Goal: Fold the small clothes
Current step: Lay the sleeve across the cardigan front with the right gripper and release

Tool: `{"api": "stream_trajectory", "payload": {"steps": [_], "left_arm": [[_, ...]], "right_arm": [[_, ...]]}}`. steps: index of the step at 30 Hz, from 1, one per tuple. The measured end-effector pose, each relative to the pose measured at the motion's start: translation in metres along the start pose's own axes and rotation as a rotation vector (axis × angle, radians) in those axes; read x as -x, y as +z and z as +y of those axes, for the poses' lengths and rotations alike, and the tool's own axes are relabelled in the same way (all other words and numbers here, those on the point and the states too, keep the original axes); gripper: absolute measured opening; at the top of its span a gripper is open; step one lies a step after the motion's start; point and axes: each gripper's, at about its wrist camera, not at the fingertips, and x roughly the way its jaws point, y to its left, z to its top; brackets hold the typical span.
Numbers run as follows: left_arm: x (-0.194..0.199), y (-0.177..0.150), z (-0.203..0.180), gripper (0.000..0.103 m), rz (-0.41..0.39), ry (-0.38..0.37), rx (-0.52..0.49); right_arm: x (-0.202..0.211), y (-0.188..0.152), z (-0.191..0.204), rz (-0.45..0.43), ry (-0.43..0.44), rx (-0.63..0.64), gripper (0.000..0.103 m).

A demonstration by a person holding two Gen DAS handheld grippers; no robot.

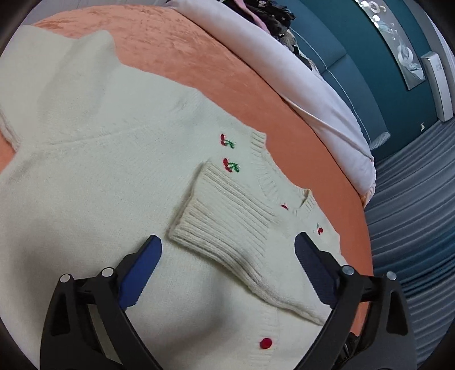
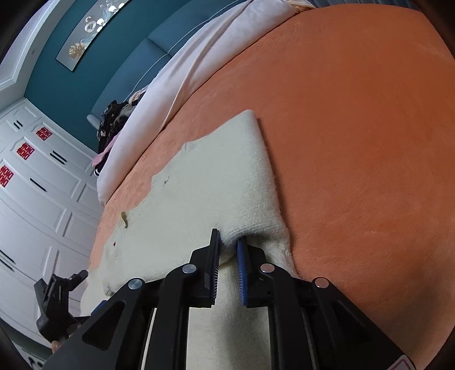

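Observation:
A cream knit cardigan point(image 1: 108, 182) with embroidered cherries and a red button point(image 1: 266, 343) lies flat on the orange bedspread point(image 1: 176, 51). One ribbed sleeve cuff point(image 1: 224, 216) is folded across its front. My left gripper point(image 1: 227, 250) is open and hovers just above the cuff, one finger on each side. In the right wrist view the cardigan point(image 2: 204, 187) shows as a plain cream panel. My right gripper point(image 2: 229, 242) is shut on a pinch of the cardigan's fabric near its edge. The left gripper point(image 2: 57, 301) shows at the lower left there.
A pale pink duvet point(image 1: 298, 74) lies bunched along the far side of the bed, with dark clothes point(image 1: 273, 20) piled on it. A teal headboard point(image 1: 341, 57) and a white wardrobe point(image 2: 37, 182) stand beyond. The bed edge point(image 1: 366, 216) drops to a grey striped floor.

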Motion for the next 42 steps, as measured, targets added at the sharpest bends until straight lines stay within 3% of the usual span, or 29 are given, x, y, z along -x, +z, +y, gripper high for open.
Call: {"api": "stream_trajectory", "payload": {"steps": [2, 3, 4, 6, 9, 12, 14, 15, 18, 21, 24, 25, 27, 28, 30, 31, 32, 35, 36, 38, 41, 42], "left_arm": [[-0.011, 0.000, 0.001, 0.059, 0.017, 0.034, 0.020], [-0.015, 0.003, 0.001, 0.025, 0.028, 0.026, 0.023], [-0.017, 0.005, 0.002, 0.010, 0.051, -0.013, 0.037], [-0.004, 0.009, 0.002, 0.009, 0.002, -0.053, 0.050], [0.018, 0.012, 0.001, 0.009, -0.073, -0.054, -0.004], [0.013, 0.004, 0.018, 0.010, -0.057, 0.003, -0.024], [0.002, -0.003, 0.031, 0.010, -0.029, 0.007, -0.030], [0.003, -0.007, 0.034, 0.012, -0.051, -0.001, -0.047], [0.002, -0.012, 0.030, 0.012, -0.088, 0.018, -0.091], [0.001, -0.014, 0.035, 0.013, -0.103, -0.003, -0.086], [0.000, -0.015, 0.038, 0.013, -0.115, -0.027, -0.085], [-0.001, -0.015, 0.038, 0.013, -0.118, -0.028, -0.089], [-0.001, -0.017, 0.038, 0.013, -0.129, -0.023, -0.105], [-0.001, -0.018, 0.038, 0.013, -0.134, -0.022, -0.111], [-0.002, -0.020, 0.037, 0.015, -0.140, -0.026, -0.125], [-0.002, -0.021, 0.035, 0.015, -0.145, -0.020, -0.132], [-0.003, -0.021, 0.035, 0.015, -0.149, -0.018, -0.134], [-0.003, -0.021, 0.035, 0.015, -0.151, -0.022, -0.132], [-0.003, -0.021, 0.034, 0.015, -0.151, -0.020, -0.133], [-0.002, -0.021, 0.034, 0.015, -0.150, -0.023, -0.131], [0.002, -0.015, 0.034, 0.016, -0.122, -0.040, -0.098], [0.010, -0.011, 0.036, 0.019, -0.104, -0.042, -0.083]], "right_arm": [[-0.002, -0.002, 0.008, 0.000, -0.002, 0.013, 0.018], [0.000, -0.001, 0.013, -0.006, -0.011, 0.035, 0.018], [0.003, -0.004, 0.012, -0.012, -0.018, 0.052, 0.018], [0.010, -0.007, 0.009, -0.010, -0.023, 0.065, 0.018], [0.015, -0.011, 0.006, 0.023, -0.036, 0.083, 0.017], [0.033, -0.018, 0.011, -0.007, -0.129, 0.133, 0.021], [0.048, -0.015, 0.024, -0.068, -0.127, 0.154, 0.021], [0.047, -0.011, 0.041, -0.068, -0.101, 0.197, 0.021], [0.012, -0.003, 0.103, 0.016, -0.031, 0.376, 0.021], [-0.062, -0.009, 0.155, 0.155, 0.001, 0.542, 0.020], [-0.123, -0.009, 0.155, 0.255, -0.099, 0.628, 0.017], [-0.126, 0.002, 0.145, 0.234, -0.107, 0.625, 0.002], [-0.113, 0.038, 0.111, 0.156, -0.163, 0.517, 0.000], [-0.101, 0.066, 0.079, 0.109, -0.190, 0.402, 0.000], [-0.084, 0.093, 0.043, 0.095, -0.188, 0.286, 0.000], [-0.071, 0.096, 0.039, 0.059, -0.286, 0.294, 0.000], [-0.061, 0.094, 0.043, 0.045, -0.291, 0.315, 0.008], [-0.030, 0.060, 0.058, 0.075, -0.133, 0.348, 0.008], [-0.026, 0.045, 0.060, 0.083, -0.128, 0.368, 0.008], [-0.034, 0.017, 0.043, 0.122, -0.214, 0.394, 0.000], [-0.003, 0.009, 0.042, 0.075, -0.214, 0.271, 0.000], [0.012, 0.003, 0.054, 0.057, -0.187, 0.277, 0.014]]}}
